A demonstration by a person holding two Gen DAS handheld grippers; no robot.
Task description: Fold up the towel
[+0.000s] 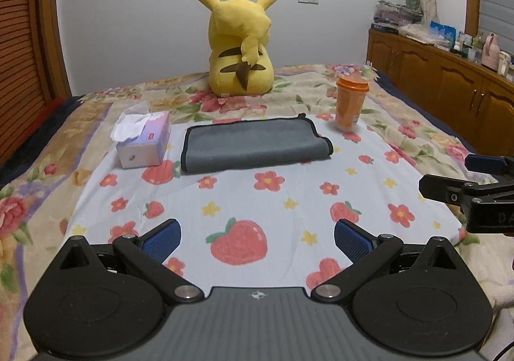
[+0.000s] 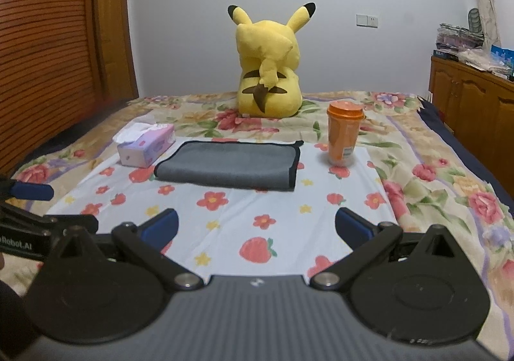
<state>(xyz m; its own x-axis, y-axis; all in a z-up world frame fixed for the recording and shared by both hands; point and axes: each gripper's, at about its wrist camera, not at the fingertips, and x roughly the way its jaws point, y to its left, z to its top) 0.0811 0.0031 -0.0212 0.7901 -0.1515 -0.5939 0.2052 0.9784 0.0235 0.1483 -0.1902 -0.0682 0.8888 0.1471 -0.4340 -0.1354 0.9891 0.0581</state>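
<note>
A grey towel with black trim (image 1: 253, 144) lies folded on the light blue strawberry-print cloth (image 1: 257, 200) on the bed; it also shows in the right wrist view (image 2: 226, 165). My left gripper (image 1: 257, 237) is open and empty, well short of the towel above the cloth. My right gripper (image 2: 256, 227) is open and empty, also short of the towel. The right gripper shows at the right edge of the left wrist view (image 1: 472, 182). The left gripper shows at the left edge of the right wrist view (image 2: 29, 200).
A tissue box (image 1: 143, 139) stands left of the towel. An orange lidded cup (image 1: 350, 102) stands to its right. A yellow plush toy (image 1: 241, 46) sits behind. Wooden cabinets (image 1: 449, 81) with clutter stand at the right, a wooden wardrobe (image 2: 48, 39) at the left.
</note>
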